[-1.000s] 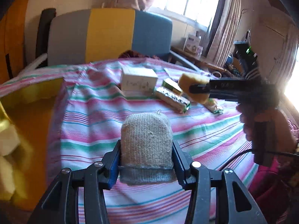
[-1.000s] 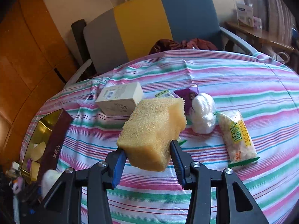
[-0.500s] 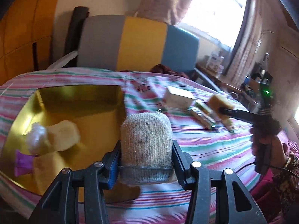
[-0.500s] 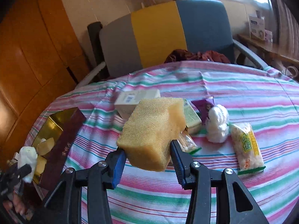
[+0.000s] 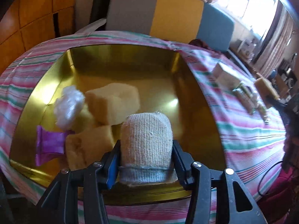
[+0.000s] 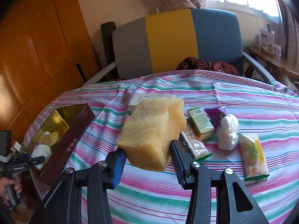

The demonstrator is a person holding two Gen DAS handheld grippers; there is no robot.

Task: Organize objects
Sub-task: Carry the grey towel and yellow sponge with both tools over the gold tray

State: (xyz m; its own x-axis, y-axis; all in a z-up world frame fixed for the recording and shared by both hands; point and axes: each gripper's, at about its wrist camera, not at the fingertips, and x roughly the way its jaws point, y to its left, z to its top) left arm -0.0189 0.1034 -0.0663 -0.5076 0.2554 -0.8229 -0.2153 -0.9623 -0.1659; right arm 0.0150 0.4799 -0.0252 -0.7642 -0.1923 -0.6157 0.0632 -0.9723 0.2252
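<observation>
Left gripper (image 5: 145, 160), jaws opening around the knitted scrubber (image 5: 146, 141), hangs over the gold tray (image 5: 123, 59) beside its sponges (image 5: 112, 102): release low onto bare floor; right gripper (image 6: 147, 160) clamps the yellow sponge (image 6: 153, 130) above the striped cloth (image 6: 233, 97), awaiting its turn.

- The left gripper (image 5: 145, 160) points steeply down, its jaws easing open, with a knitted pad (image 5: 146, 145) between the pads.
- The right gripper (image 6: 147, 158) tilts down, jaws clamped on a yellow sponge (image 6: 152, 132).
- In the right wrist view, a hand (image 6: 7, 188) grips the left tool's handle at 8 o'clock.
</observation>
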